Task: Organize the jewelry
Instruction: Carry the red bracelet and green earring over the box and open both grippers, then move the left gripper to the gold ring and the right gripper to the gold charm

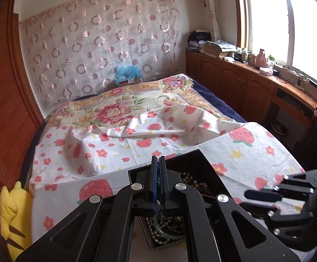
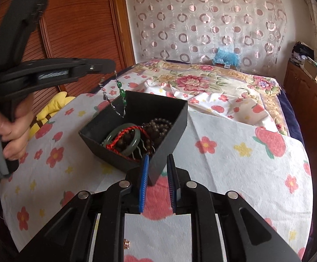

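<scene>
So the silver chain with green beads is dangling from my left gripper, jaws pressed together on its top end, and its lower loop hangs right over the open black square box, just inside the far rim. I'd say most of the job looks done: the box already has a pale green jade bangle, a red braided cord, dark brown bead strands and what looks like a wire comb piled in it, and this chain just needs lowering in and letting go. My right gripper has its blue pads spread a little with nothing pinched; the near corner of the box sits between and just ahead of them. One leftover maybe: a tiny pinkish bead thing on the strawberry-print cloth behind the right jaws, can't tell what it is. Otherwise the yellow plush toy off beyond the left gripper isn't in the way. Only snag risk I see is the chain catching on the box rim.
</scene>
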The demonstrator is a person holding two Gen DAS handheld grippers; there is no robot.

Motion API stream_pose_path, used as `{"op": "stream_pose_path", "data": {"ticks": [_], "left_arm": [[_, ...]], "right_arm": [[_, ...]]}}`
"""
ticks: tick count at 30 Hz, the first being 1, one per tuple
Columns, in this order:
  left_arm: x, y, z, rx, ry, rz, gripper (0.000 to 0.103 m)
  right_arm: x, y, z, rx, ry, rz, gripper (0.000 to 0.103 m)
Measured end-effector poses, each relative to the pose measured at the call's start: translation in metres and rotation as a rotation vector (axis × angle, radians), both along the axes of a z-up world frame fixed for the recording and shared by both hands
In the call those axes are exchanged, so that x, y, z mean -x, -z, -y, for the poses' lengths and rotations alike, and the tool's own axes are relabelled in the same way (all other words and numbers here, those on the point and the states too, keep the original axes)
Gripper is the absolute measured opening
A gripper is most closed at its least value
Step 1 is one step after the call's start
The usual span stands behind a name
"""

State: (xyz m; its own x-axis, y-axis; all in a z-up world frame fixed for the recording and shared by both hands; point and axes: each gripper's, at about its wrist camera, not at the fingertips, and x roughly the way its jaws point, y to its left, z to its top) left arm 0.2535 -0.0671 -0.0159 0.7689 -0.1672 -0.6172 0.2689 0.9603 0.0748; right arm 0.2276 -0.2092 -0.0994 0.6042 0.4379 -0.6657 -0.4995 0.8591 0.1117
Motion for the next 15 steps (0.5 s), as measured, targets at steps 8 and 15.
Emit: {"op": "stream_pose_path", "data": {"ticks": [8, 15], "left_arm": [[-0.002, 0.014, -0.005, 0.008, -0.015, -0.024, 0.004], [0.014, 0.020, -0.009, 0.002, 0.006, -0.028, 0.034]], "right_arm": [[0.011, 0.004, 0.007, 0.012, -0.001, 0.008, 0.019], [0.031, 0.006, 0.012, 0.008, -0.011, 0.014, 0.019]]}}
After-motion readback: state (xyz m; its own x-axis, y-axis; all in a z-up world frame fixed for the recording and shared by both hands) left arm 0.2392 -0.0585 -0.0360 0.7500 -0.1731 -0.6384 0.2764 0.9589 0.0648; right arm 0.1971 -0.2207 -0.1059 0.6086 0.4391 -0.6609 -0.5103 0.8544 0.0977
